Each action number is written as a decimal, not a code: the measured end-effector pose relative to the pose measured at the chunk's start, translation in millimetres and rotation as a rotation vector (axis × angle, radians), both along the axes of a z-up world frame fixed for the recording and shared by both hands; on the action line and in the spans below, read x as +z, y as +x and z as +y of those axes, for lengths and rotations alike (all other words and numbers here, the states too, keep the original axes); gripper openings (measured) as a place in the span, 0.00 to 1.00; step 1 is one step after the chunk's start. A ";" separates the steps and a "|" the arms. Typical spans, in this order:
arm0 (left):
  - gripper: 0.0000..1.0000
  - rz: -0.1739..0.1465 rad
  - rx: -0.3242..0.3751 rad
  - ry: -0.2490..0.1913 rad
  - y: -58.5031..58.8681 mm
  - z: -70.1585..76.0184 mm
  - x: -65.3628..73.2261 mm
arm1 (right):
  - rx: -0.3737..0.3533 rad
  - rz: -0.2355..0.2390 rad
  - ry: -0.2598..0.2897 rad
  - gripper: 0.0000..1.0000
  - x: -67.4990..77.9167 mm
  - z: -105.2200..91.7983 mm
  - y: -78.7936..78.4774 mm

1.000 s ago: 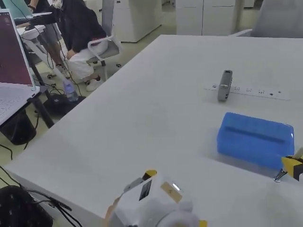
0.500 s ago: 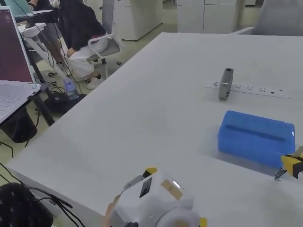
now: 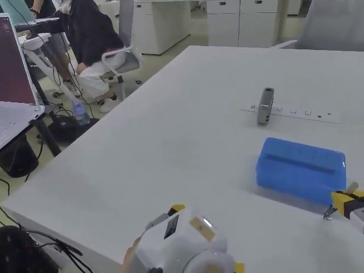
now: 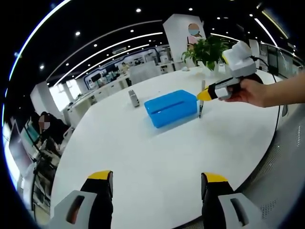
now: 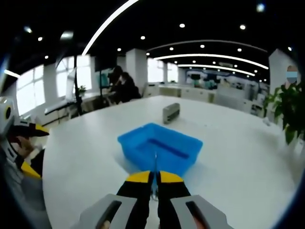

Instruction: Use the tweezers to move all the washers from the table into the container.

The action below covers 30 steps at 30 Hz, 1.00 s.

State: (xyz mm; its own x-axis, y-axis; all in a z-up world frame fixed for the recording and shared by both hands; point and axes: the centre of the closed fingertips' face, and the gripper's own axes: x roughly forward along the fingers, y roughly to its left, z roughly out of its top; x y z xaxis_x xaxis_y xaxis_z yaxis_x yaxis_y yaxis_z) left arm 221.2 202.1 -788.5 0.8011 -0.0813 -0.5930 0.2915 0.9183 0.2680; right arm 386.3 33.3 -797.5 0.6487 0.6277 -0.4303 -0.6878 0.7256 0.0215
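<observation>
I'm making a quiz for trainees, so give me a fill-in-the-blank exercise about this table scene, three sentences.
1. The container on the table is ____ in colour.
2. The right gripper is shut on the ____.
3. The jaws of the left gripper stand ____.
Missing words: blue; tweezers; open.

Bright even light from ceiling spots and strips [image 5: 182, 25], white table [image 3: 182, 136] slightly washed out, soft shadow beside the blue container [image 3: 300, 168] — head view faintly blurred, gripper views bowed at the edges.
</observation>
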 end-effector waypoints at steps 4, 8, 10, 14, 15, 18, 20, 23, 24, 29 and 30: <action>0.77 -0.003 0.002 -0.001 0.2 0.3 0.4 | 0.000 0.016 0.016 0.00 5.0 0.6 1.6; 0.77 -0.001 -0.001 0.000 0.0 -0.1 0.0 | 0.008 0.005 0.048 0.00 21.8 2.0 2.4; 0.77 -0.001 -0.002 0.000 0.0 -0.3 -0.2 | 0.012 -0.001 0.061 0.00 32.6 4.0 0.7; 0.77 -0.002 -0.003 0.001 -0.3 -0.6 0.4 | 0.019 -0.012 0.091 0.00 45.8 5.4 2.0; 0.77 -0.002 -0.003 0.002 -0.3 -0.6 0.4 | 0.019 -0.014 0.098 0.00 48.5 5.6 2.5; 0.77 -0.003 -0.004 0.001 -0.4 -0.9 0.6 | 0.020 -0.027 0.111 0.00 59.1 7.3 4.6; 0.77 -0.002 -0.005 0.002 -0.4 -1.2 0.4 | 0.020 -0.033 0.117 0.00 63.3 8.6 7.2; 0.77 -0.001 -0.006 0.003 -0.3 -1.1 -0.1 | 0.020 -0.046 0.122 0.00 70.2 11.2 11.7; 0.77 -0.001 -0.006 0.003 -0.3 -1.1 -0.1 | 0.019 -0.048 0.128 0.00 71.8 12.1 13.1; 0.77 0.001 -0.004 0.004 -0.2 -0.6 -0.6 | 0.005 -0.061 0.145 0.00 75.0 17.5 25.0; 0.77 0.001 -0.003 0.005 -0.3 -0.5 -0.7 | 0.001 -0.067 0.142 0.01 74.1 19.2 27.8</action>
